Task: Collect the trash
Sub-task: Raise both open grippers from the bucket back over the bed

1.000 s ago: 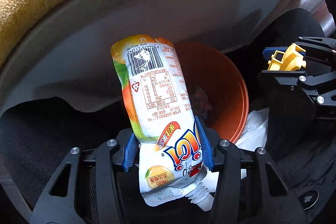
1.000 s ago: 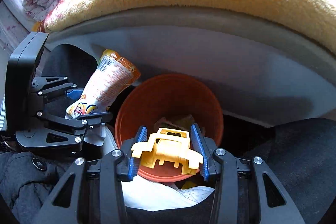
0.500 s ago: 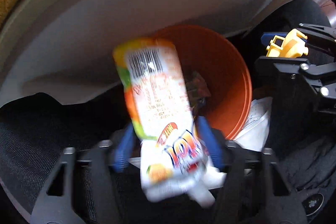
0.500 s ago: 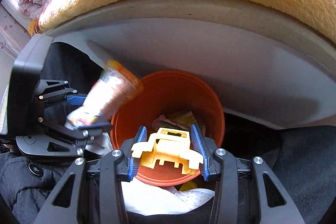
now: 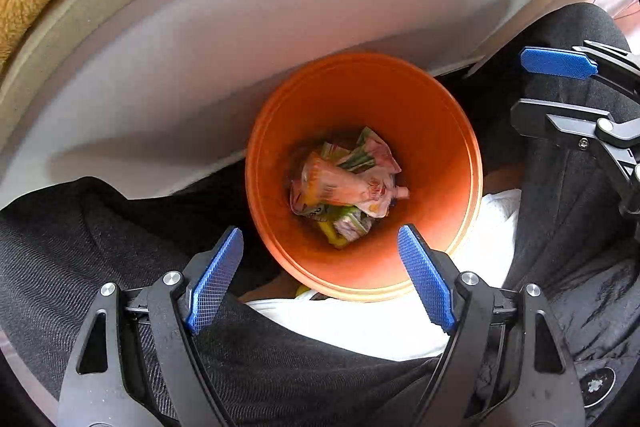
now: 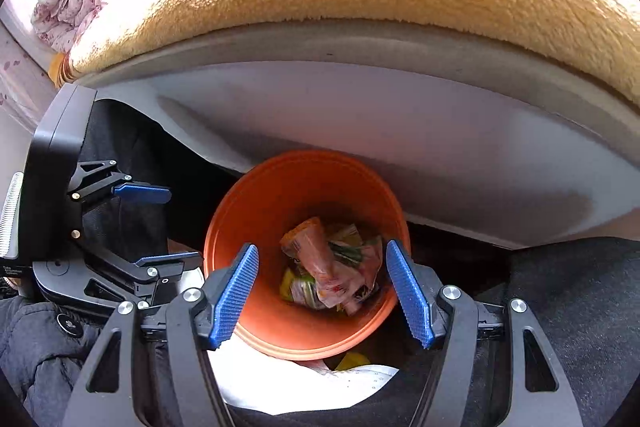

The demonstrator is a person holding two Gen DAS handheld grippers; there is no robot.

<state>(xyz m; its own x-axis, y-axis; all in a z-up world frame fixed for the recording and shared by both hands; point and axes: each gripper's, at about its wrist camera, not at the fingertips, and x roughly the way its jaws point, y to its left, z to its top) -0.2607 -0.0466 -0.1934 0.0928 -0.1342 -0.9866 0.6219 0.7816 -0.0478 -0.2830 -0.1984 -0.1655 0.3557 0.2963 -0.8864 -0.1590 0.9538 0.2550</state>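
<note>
Below, both grippers' fingers [image 5: 216, 279] gape over the orange bin [image 5: 448, 131] beside the grey bed frame [image 6: 400, 115].

Both wrist views look down into bin [image 5: 448, 131].

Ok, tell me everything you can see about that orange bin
The orange bin is a round, tapered bucket, apparently plastic, with a ridged rim. It stands upright and open beside a grey bed frame, with dark fabric around it. At its bottom lies crumpled trash, including a spouted drink pouch. Both open grippers hover above, not touching it.
</note>
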